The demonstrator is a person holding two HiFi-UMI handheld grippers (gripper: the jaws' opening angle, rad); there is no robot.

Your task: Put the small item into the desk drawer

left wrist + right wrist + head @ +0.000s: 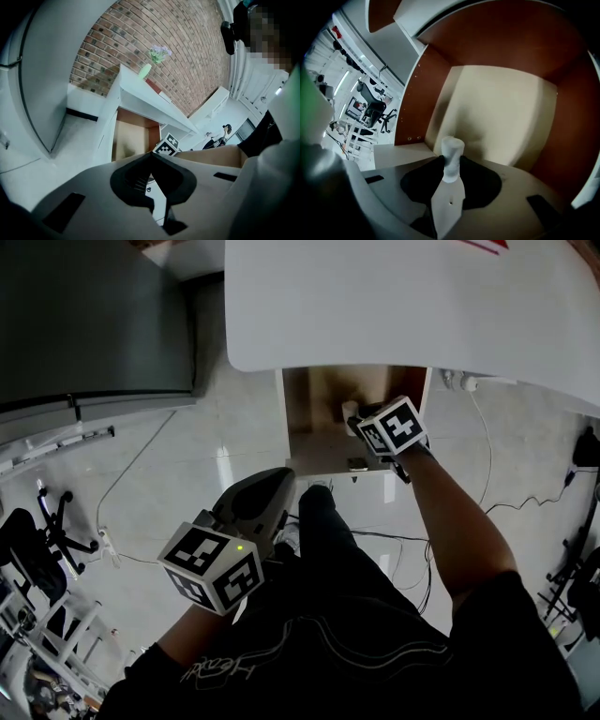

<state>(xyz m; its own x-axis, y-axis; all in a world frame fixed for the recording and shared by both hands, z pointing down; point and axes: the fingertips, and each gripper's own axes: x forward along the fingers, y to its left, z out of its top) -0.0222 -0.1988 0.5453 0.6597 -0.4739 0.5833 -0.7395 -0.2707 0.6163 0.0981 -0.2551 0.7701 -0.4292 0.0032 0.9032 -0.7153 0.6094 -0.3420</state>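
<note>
The desk drawer (319, 418) stands pulled out under the white desk top, its pale floor (501, 112) framed by red-brown walls. My right gripper (356, 420) reaches into it from above, shut on the small item (452, 157), a short white cylinder that sticks up between the jaw tips and shows as a pale stub (349, 410) in the head view. The item hangs over the drawer floor, near the front. My left gripper (267, 488) is held low by the person's leg, away from the drawer, its jaws (151, 155) shut with nothing in them.
The white desk top (394, 306) overhangs the back of the drawer. A dark grey cabinet (94, 324) stands at the left. Cables (497, 498) trail over the tiled floor at the right, and an office chair base (56, 521) sits at the far left. A vase with flowers (152, 61) stands on the desk.
</note>
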